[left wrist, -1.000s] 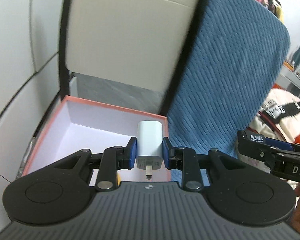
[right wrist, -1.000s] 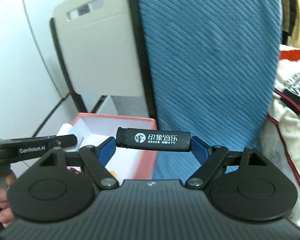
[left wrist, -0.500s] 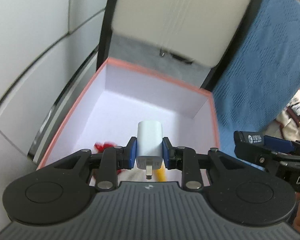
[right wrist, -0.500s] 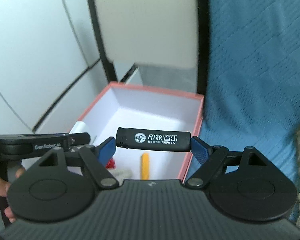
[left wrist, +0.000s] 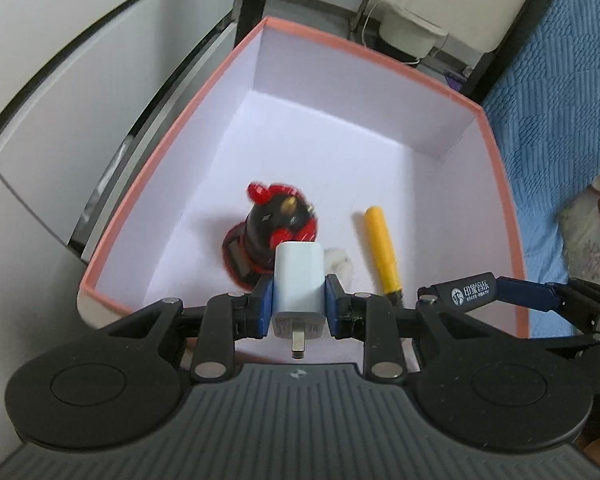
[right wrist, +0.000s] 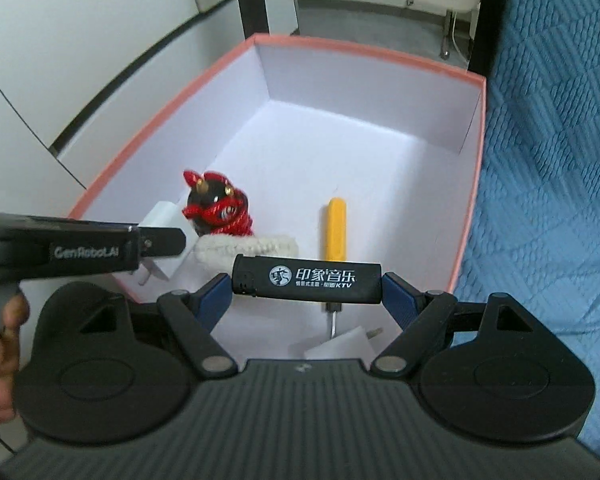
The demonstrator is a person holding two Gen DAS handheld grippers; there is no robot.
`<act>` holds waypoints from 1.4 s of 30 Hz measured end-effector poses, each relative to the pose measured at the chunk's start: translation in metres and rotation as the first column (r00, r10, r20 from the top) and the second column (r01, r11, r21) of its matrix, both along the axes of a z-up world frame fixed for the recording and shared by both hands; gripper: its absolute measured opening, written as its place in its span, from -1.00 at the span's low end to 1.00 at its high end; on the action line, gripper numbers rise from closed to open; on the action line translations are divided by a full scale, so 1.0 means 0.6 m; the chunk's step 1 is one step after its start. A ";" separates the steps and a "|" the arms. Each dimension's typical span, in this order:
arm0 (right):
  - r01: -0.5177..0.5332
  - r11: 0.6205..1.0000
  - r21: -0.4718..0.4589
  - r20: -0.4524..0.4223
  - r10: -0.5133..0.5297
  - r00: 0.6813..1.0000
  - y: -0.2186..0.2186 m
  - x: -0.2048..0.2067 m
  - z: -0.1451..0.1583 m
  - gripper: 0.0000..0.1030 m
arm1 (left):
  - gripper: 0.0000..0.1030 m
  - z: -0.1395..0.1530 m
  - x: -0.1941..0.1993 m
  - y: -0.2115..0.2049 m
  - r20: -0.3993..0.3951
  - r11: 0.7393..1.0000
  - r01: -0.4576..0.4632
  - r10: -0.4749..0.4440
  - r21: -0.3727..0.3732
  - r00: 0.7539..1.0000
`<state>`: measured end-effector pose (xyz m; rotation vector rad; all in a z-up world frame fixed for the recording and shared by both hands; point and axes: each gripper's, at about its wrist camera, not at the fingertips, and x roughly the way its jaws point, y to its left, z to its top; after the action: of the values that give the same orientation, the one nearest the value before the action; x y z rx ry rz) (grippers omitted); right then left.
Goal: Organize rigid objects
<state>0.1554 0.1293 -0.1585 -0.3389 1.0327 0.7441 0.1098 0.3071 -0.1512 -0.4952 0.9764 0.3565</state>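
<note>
While both grippers hang over the pink-rimmed white cardboard box (left wrist: 496,184), each carries one item, apparently for dropping in.

Clamped narrowly by its sides, the small white plastic wall charger (left wrist: 299,280) sits in the left gripper (left wrist: 298,304), prongs pointing back at the camera, above the box's near left part. The right gripper (right wrist: 306,286) pinches the black printed lighter (right wrist: 306,280) end to end, crosswise. Below lie a red-and-black lion figurine (right wrist: 216,208), a yellow-handled screwdriver (right wrist: 334,228), a white fluffy strip (right wrist: 248,246) and another white charger (right wrist: 340,346). Blue quilted fabric (right wrist: 552,120) borders the right.
</note>
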 end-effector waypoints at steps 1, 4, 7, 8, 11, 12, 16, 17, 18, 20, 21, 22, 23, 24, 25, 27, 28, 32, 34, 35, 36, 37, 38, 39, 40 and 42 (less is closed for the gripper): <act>0.004 1.000 -0.004 -0.006 -0.004 1.000 0.001 0.000 -0.004 0.63 | -0.40 -0.005 -0.002 0.001 -0.005 1.000 -0.004 0.004 -0.009 1.000; 0.009 1.000 -0.010 0.006 -0.009 1.000 0.002 0.001 -0.004 0.64 | -0.40 -0.008 -0.004 0.001 -0.003 1.000 0.002 -0.002 -0.006 1.000; 0.034 0.999 -0.011 0.014 -0.034 0.999 -0.002 0.004 0.001 0.62 | -0.40 0.002 -0.005 -0.002 0.010 1.000 0.009 -0.009 0.008 1.000; 0.038 0.999 -0.009 0.017 -0.038 0.999 -0.004 0.005 0.003 0.62 | -0.39 0.007 -0.005 -0.004 0.016 1.000 0.013 -0.014 0.013 1.000; 0.050 0.999 0.016 0.009 -0.050 0.999 -0.013 0.008 0.013 0.70 | -0.38 0.022 -0.009 -0.009 0.030 1.000 0.012 -0.013 0.015 0.999; 0.050 0.998 0.026 0.005 -0.050 0.999 -0.017 0.008 0.018 0.70 | -0.39 0.029 -0.011 -0.010 0.038 1.000 0.010 -0.011 0.017 0.999; 0.044 0.997 0.063 0.022 -0.046 0.999 -0.032 0.003 0.043 0.70 | -0.38 0.065 -0.021 -0.018 0.070 0.999 0.003 -0.006 0.038 0.998; 0.049 0.996 0.072 0.027 -0.051 0.998 -0.037 0.001 0.049 0.70 | -0.38 0.076 -0.025 -0.020 0.082 0.999 0.000 -0.004 0.046 0.997; 0.051 0.996 0.079 0.032 -0.053 0.998 -0.042 0.001 0.054 0.70 | -0.33 0.090 -0.029 -0.022 0.092 0.999 -0.005 0.000 0.054 0.996; 0.056 0.994 0.095 0.055 -0.062 0.997 -0.052 -0.001 0.069 0.70 | -0.12 0.112 -0.037 -0.027 0.115 0.997 -0.017 0.008 0.073 0.993; 0.061 0.993 0.101 0.068 -0.068 0.995 -0.059 -0.004 0.078 0.71 | -0.07 0.123 -0.041 -0.030 0.125 0.996 -0.018 0.008 0.085 0.992; 0.064 0.992 0.107 0.077 -0.073 0.994 -0.066 -0.005 0.087 0.71 | -0.05 0.133 -0.045 -0.034 0.135 0.995 -0.018 0.005 0.095 0.991; 0.066 0.991 0.115 0.086 -0.076 0.993 -0.072 -0.007 0.095 0.71 | -0.03 0.144 -0.050 -0.038 0.144 0.995 -0.019 0.004 0.102 0.990; 0.069 0.990 0.125 0.095 -0.081 0.992 -0.079 -0.010 0.104 0.71 | 0.04 0.153 -0.053 -0.042 0.151 0.994 -0.021 0.004 0.106 0.988; 0.071 0.989 0.133 0.104 -0.085 0.991 -0.086 -0.013 0.112 0.71 | 0.10 0.163 -0.058 -0.048 0.158 0.994 -0.021 0.003 0.111 0.987; 0.074 0.985 0.159 0.125 -0.094 0.988 -0.102 -0.022 0.133 0.71 | 0.14 0.182 -0.069 -0.063 0.174 0.992 -0.017 -0.006 0.127 0.985; 0.074 0.983 0.171 0.132 -0.097 0.986 -0.110 -0.026 0.142 0.71 | 0.25 0.191 -0.074 -0.071 0.180 0.991 -0.019 -0.005 0.133 0.984; 0.070 0.975 0.213 0.162 -0.106 0.981 -0.144 -0.049 0.176 0.72 | 0.55 0.222 -0.099 -0.101 0.210 0.987 -0.040 0.007 0.155 0.978; 0.067 0.972 0.225 0.179 -0.109 0.978 -0.160 -0.060 0.188 0.73 | 0.70 0.236 -0.112 -0.117 0.222 0.986 -0.045 0.008 0.160 0.975; 0.066 0.970 0.234 0.186 -0.112 0.976 -0.169 -0.066 0.195 0.73 | 0.73 0.240 -0.117 -0.124 0.226 0.986 -0.046 0.009 0.162 0.974; 0.065 0.968 0.242 0.190 -0.113 0.975 -0.176 -0.071 0.200 0.73 | 0.77 0.245 -0.123 -0.131 0.229 0.985 -0.048 0.010 0.163 0.973; 0.059 0.966 0.252 0.194 -0.111 0.975 -0.183 -0.077 0.206 0.73 | 0.79 0.251 -0.129 -0.138 0.233 0.985 -0.049 0.010 0.164 0.972; 0.055 0.964 0.260 0.200 -0.110 0.974 -0.192 -0.085 0.211 0.73 | 0.80 0.256 -0.136 -0.145 0.237 0.985 -0.051 0.011 0.165 0.971; 0.052 0.963 0.265 0.206 -0.110 0.972 -0.199 -0.091 0.216 0.73 | 0.85 0.260 -0.143 -0.152 0.240 0.985 -0.055 0.014 0.165 0.971; 0.049 0.961 0.271 0.212 -0.110 0.971 -0.206 -0.096 0.220 0.73 | 0.88 0.262 -0.150 -0.158 0.245 0.984 -0.060 0.018 0.165 0.969; 0.045 0.960 0.278 0.224 -0.111 0.968 -0.219 -0.108 0.225 0.73 | 0.89 0.267 -0.164 -0.170 0.252 0.983 -0.071 0.027 0.168 0.967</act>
<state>0.0906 -0.0022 -0.0237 -0.1446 0.7026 0.7423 0.0115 0.2053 0.0089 -0.3925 0.6824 0.4104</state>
